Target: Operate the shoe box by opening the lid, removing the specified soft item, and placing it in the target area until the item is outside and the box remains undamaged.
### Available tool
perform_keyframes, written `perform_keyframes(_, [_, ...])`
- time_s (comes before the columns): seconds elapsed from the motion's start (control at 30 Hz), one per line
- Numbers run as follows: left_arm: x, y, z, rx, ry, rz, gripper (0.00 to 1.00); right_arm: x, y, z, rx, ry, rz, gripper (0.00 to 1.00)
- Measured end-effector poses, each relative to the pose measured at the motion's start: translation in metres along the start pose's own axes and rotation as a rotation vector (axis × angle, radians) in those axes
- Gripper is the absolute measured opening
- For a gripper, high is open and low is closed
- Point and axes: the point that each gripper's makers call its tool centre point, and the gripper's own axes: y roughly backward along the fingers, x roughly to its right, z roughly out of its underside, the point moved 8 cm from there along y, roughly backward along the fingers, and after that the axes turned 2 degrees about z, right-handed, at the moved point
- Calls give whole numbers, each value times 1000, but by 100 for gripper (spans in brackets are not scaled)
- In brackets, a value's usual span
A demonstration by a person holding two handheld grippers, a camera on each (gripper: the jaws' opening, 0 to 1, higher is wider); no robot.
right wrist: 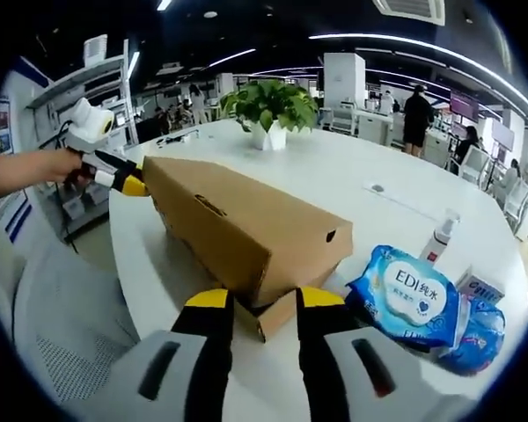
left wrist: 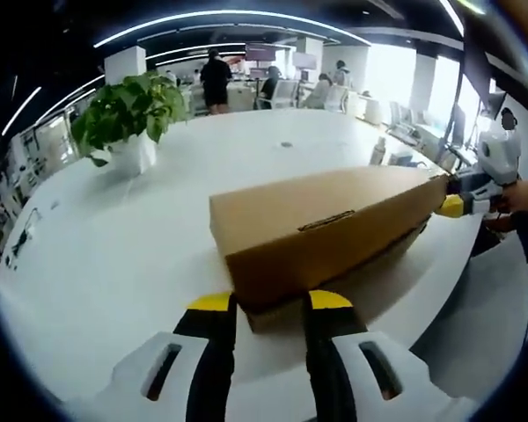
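Note:
A long brown cardboard shoe box [left wrist: 326, 229] [right wrist: 238, 229] lies on the white table [left wrist: 114, 255], lid on. The lid's near end sits slightly above the base [right wrist: 280, 318]. My left gripper [left wrist: 271, 301] is open, its yellow tips against the lower edge of one end of the box. At the opposite end my right gripper [right wrist: 264, 297] is open, its tips touching the box corner. Each gripper also appears at the far end in the other view: right gripper [left wrist: 453, 204], left gripper [right wrist: 128, 185], held by a hand [right wrist: 35, 167]. The box's inside is hidden.
A potted plant [left wrist: 128, 114] [right wrist: 268, 110] stands farther in on the table. Beside the box lie a blue wet-wipes pack [right wrist: 409, 294], another blue pack [right wrist: 475, 338], a small spray bottle [right wrist: 437, 237] and a small carton [right wrist: 480, 286]. A mesh chair [right wrist: 62, 316] is by the table edge. People stand far behind.

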Motion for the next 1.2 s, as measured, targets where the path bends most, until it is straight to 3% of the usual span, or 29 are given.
perform_keyframes(0.37, [0, -10, 16, -37, 12, 19, 30, -3, -10, 12, -49, 25, -28, 31])
perform_keyframes(0.8, [1, -19, 24, -83, 0, 35, 33, -1, -18, 21, -88, 9, -27, 31])
perform_keyframes(1.2, [4, -10, 23, -87, -16, 45, 37, 4, -7, 15, -64, 0, -29, 34])
